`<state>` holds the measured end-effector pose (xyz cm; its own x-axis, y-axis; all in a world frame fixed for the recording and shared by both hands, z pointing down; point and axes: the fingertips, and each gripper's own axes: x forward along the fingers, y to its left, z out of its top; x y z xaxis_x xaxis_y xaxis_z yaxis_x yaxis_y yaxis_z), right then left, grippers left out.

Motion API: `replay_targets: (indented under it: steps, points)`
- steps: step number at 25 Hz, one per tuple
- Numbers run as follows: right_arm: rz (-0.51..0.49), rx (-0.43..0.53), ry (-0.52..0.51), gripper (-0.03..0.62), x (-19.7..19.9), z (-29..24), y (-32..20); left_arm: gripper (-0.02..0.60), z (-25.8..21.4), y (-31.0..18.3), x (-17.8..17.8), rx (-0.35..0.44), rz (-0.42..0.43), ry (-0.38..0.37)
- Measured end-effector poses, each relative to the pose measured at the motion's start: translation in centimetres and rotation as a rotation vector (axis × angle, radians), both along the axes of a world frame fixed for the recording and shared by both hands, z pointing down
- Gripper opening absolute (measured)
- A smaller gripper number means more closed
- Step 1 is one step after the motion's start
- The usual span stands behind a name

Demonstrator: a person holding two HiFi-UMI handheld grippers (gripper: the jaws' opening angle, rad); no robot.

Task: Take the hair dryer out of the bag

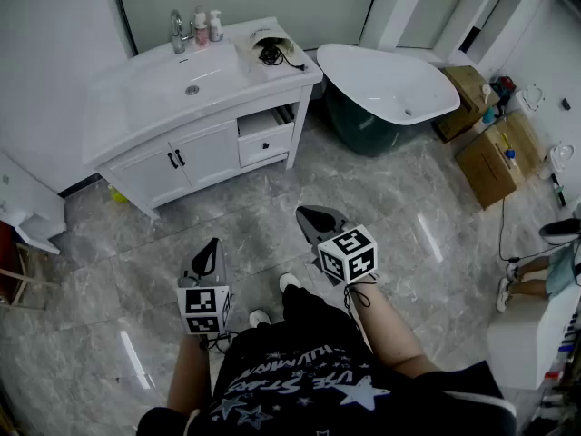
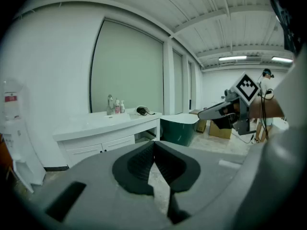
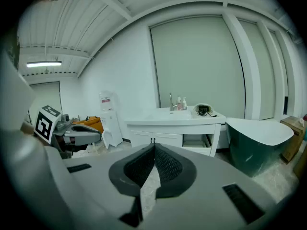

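Note:
A light-coloured bag point(image 1: 270, 47) with the black hair dryer point(image 1: 270, 55) and its cord in it lies on the right end of the white vanity counter point(image 1: 136, 98). The bag point(image 2: 142, 110) shows small and far off in the left gripper view, and again as the bag point(image 3: 204, 109) in the right gripper view. My left gripper point(image 1: 210, 248) and right gripper point(image 1: 314, 216) are both held over the marble floor, well short of the vanity. Both are shut with nothing between the jaws.
A sink with a tap point(image 1: 177, 33) and bottles point(image 1: 208, 25) sits on the vanity. A white and dark green bathtub point(image 1: 386, 94) stands to its right. Cardboard boxes point(image 1: 495, 157) lie at the far right. Another person's legs point(image 1: 536, 275) show at the right edge.

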<state>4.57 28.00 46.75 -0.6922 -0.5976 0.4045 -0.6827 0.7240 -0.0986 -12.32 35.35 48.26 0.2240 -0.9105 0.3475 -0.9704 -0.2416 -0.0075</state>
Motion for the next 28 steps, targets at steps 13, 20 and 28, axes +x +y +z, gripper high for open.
replay_targets:
  steps: [13, 20, 28]
  points:
    - [0.045, -0.030, -0.008, 0.003, -2.0, 0.8, 0.4, 0.021, 1.1, 1.1, -2.1, -0.011, -0.010, 0.107]
    - [0.101, -0.067, -0.099, 0.054, -1.7, 0.6, 0.8, 0.065, 0.1, 1.0, -2.8, 0.048, -0.014, 0.115]
    - [0.123, -0.129, -0.160, 0.218, -0.5, 1.8, -3.6, 0.265, 0.9, -2.1, -2.2, 0.005, -0.023, 0.130]
